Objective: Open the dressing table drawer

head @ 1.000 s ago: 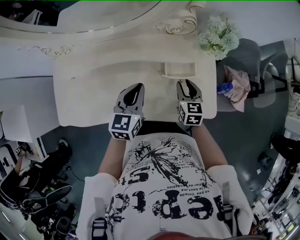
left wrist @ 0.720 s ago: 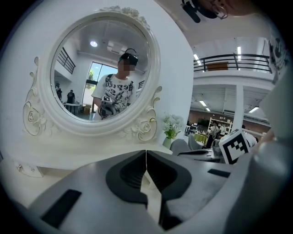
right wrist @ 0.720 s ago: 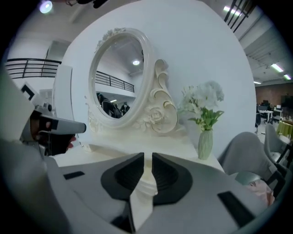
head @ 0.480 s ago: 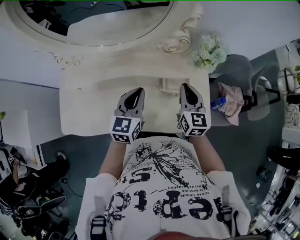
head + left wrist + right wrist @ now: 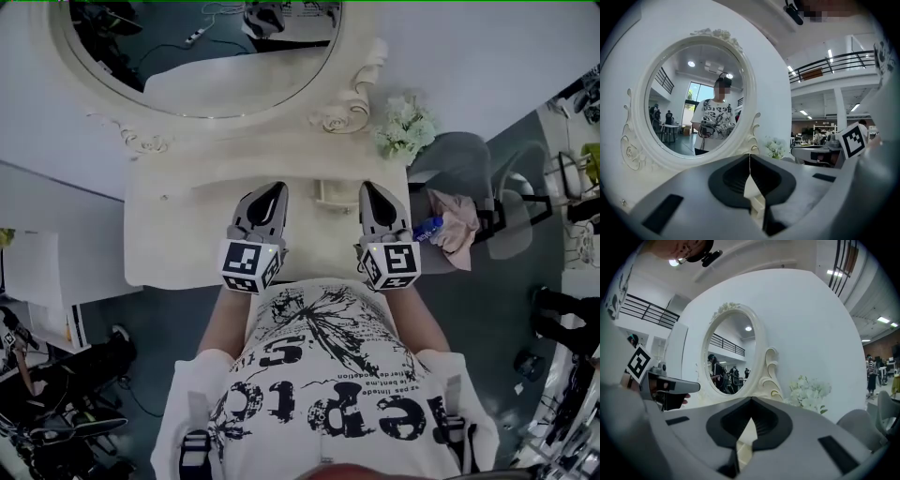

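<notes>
The cream dressing table (image 5: 178, 234) stands in front of me under its oval mirror (image 5: 206, 56). A small cream drawer box (image 5: 330, 194) sits on the tabletop between my two grippers. In the head view the left gripper (image 5: 272, 192) hangs over the front middle of the top, shut and empty. The right gripper (image 5: 368, 190) hangs beside it on the right, also shut with nothing between its jaws. In the left gripper view the left gripper (image 5: 749, 157) points at the mirror (image 5: 693, 98). The right gripper (image 5: 751, 401) faces the mirror frame (image 5: 766, 376). No front drawer shows.
White flowers (image 5: 405, 128) stand at the table's back right corner. A grey chair (image 5: 469, 173) holding a pink cloth (image 5: 457, 230) and a blue bottle (image 5: 427, 227) is to the right. White panels (image 5: 33, 267) and dark clutter (image 5: 66, 394) lie at the left.
Both grippers have risen over the tabletop. The right jaws have closed. The head view has tilted so more of the mirror shows.
</notes>
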`<state>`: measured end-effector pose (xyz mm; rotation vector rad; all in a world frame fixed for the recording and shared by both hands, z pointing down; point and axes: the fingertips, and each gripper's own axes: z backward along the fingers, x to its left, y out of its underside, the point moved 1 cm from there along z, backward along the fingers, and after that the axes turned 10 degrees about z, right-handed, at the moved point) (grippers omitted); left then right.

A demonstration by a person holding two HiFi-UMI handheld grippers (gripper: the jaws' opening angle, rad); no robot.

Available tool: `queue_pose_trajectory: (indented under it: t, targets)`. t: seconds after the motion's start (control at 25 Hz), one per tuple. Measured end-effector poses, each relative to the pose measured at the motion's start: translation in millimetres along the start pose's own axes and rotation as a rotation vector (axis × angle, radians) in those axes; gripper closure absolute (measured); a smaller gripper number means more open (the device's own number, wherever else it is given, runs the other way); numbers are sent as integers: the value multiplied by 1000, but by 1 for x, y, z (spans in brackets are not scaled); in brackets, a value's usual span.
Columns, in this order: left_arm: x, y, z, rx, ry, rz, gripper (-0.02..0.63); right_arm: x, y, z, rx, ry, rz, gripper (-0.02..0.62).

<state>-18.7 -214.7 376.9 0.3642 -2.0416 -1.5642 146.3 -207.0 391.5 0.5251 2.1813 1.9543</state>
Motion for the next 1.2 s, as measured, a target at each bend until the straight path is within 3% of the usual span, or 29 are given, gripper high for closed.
queue_pose_trajectory:
  t: [0.16,0.52,1.2]
  targets:
    - [-7,-4,-1,-9,14,-34,586,-1,-4,1,-8,-13,19,578]
    - [-6,-1,1,1,6,-24,586,3,-1,-3,1,-35,14,578]
    - [0,-4,2,3,14,-50,586,5,-5,-9,-15,-4,46,578]
